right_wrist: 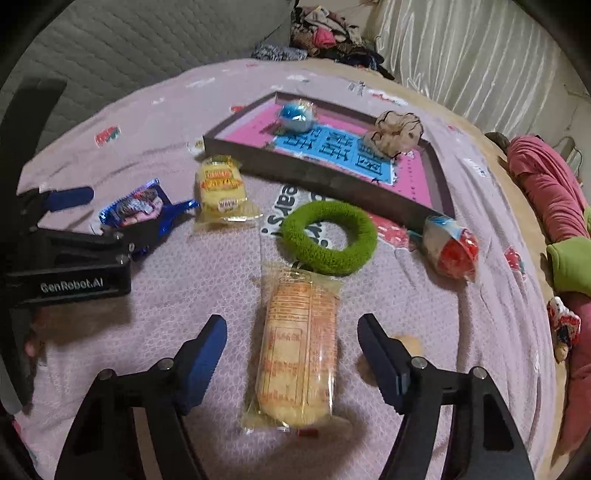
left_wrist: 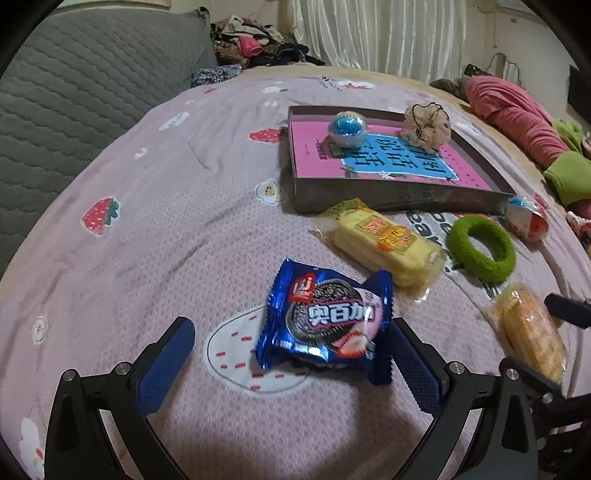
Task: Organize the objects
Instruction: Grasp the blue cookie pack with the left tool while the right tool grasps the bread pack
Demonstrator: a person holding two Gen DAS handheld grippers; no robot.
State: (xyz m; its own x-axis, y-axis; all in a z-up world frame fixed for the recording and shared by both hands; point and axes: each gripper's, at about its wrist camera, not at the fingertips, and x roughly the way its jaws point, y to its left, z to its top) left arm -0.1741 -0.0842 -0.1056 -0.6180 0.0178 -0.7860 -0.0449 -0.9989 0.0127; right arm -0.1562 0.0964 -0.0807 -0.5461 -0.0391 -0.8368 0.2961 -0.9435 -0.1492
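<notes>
- Pink strawberry-print bedsheet (left_wrist: 155,192) carries everything
- dark shallow box (right_wrist: 332,177) lined with a pink book holds a blue ball (left_wrist: 348,128) and a beige scrunchie (left_wrist: 428,126)
- right gripper (right_wrist: 291,347) spread wide, straddling the rice cracker pack (right_wrist: 299,350), no contact
- left gripper (left_wrist: 291,343) spread wide around the blue cookie packet (left_wrist: 325,321), right pad touching its edge
- green ring (right_wrist: 328,238) and yellow cracker pack (left_wrist: 388,243) lie just in front of the box

We see a pink bedsheet (left_wrist: 147,206) with strawberries on it. Behind it are a gray quilted cushion (left_wrist: 74,96), a heap of clothes (left_wrist: 255,40), white curtains (left_wrist: 376,33), and a pink blanket (right_wrist: 546,184).
</notes>
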